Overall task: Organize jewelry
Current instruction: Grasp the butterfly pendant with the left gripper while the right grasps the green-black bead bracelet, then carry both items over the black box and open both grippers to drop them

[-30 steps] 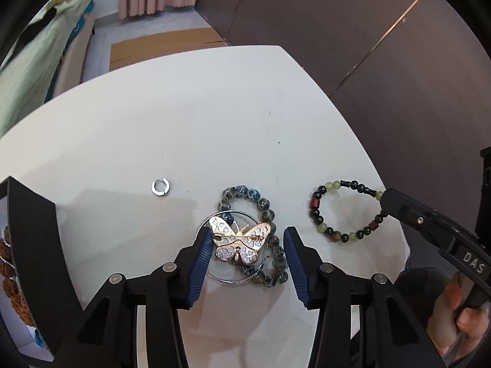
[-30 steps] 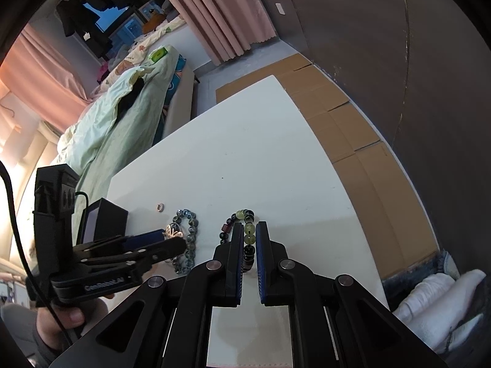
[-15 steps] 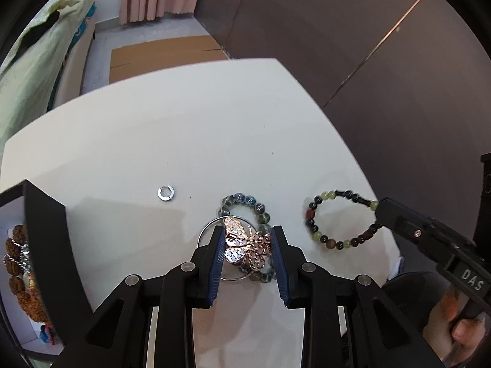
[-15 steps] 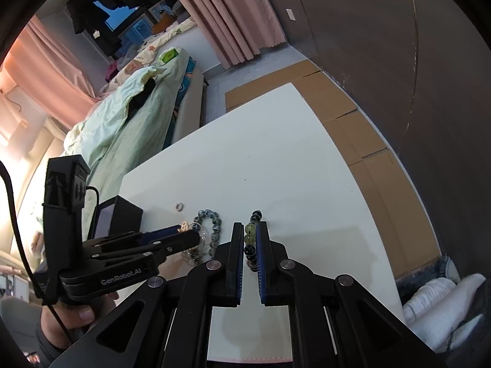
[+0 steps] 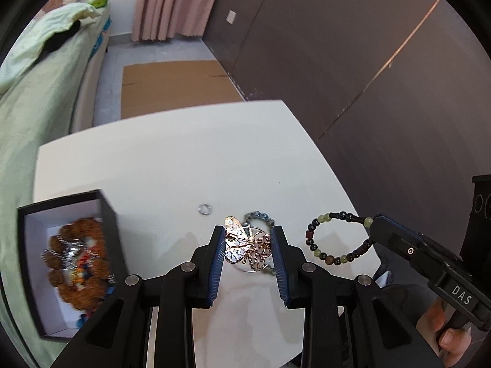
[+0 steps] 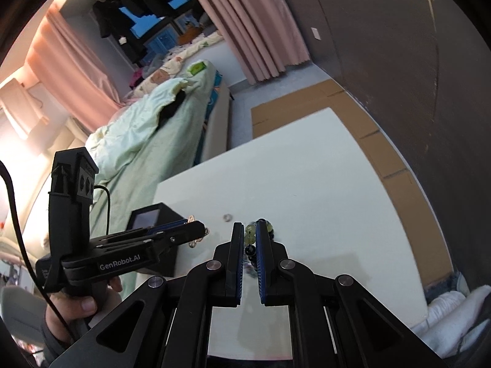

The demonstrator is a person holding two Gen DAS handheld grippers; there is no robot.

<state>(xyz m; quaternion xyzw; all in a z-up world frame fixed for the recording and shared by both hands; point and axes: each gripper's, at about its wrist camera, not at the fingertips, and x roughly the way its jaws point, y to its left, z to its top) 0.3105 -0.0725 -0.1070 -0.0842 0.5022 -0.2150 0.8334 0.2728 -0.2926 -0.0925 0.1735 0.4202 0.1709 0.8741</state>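
We see our left gripper, marked "GenRobot.AI", clamped on the rose-gold butterfly brooch above the white table. Our right gripper, marked "DAS", pinches the green-and-black beaded bracelet, which hangs beside the open black jewelry box.

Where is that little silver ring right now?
In the left wrist view the silver ring lies alone on the white table, just beyond the butterfly brooch, with the black box off to its left.
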